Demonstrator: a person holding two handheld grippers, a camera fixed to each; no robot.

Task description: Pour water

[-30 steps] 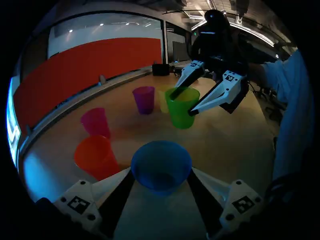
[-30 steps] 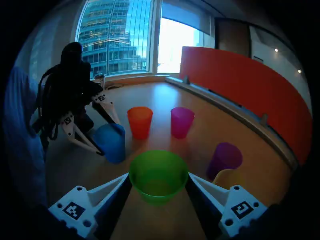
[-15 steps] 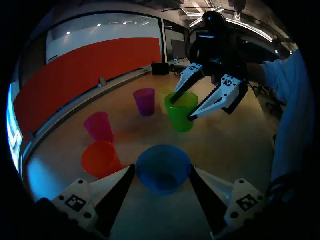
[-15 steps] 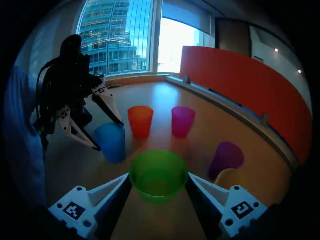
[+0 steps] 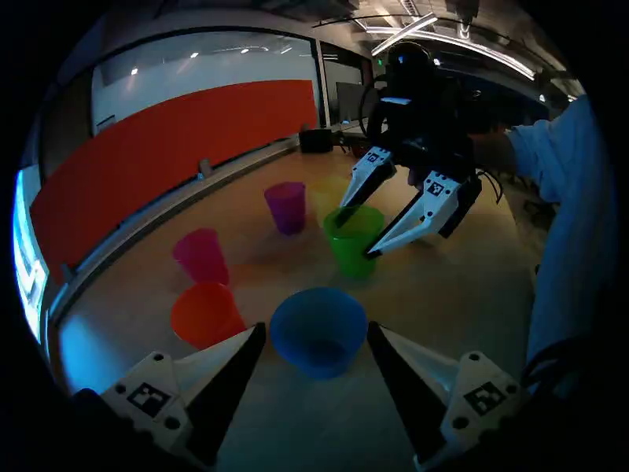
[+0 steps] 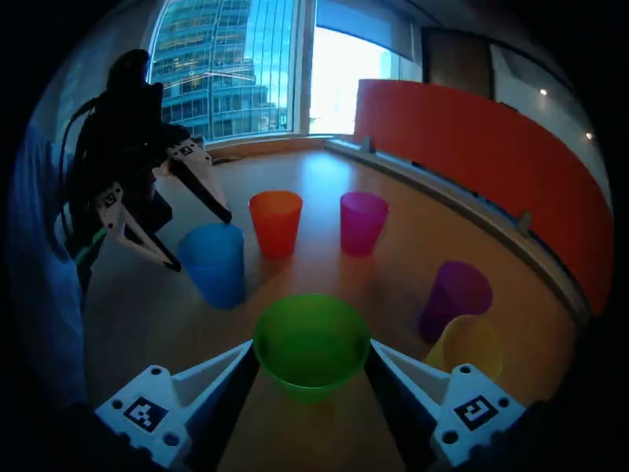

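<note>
In the left gripper view, my left gripper (image 5: pixel 317 330) is shut on a blue cup (image 5: pixel 318 346), upright between its fingers. Farther off, my right gripper (image 5: pixel 355 230) holds a green cup (image 5: pixel 351 248) over the wooden table (image 5: pixel 448 291). In the right gripper view, the right gripper (image 6: pixel 312 346) is shut on the green cup (image 6: pixel 312 358), also upright. The left gripper (image 6: pixel 203 244) shows at the left there, gripping the blue cup (image 6: pixel 212 267) near its rim. I cannot tell whether either cup holds water.
Orange (image 5: pixel 206 313), pink (image 5: pixel 200 256), purple (image 5: pixel 287 206) and yellow (image 5: pixel 326 193) cups stand on the table; in the right gripper view they are orange (image 6: pixel 275 223), pink (image 6: pixel 362 223), purple (image 6: pixel 456 299), yellow (image 6: pixel 470 346). A sleeve (image 5: pixel 566 236) is at the right.
Both grippers have risen a little with their cups still held. The standing cups now sit lower and show more fully, the yellow one most.
</note>
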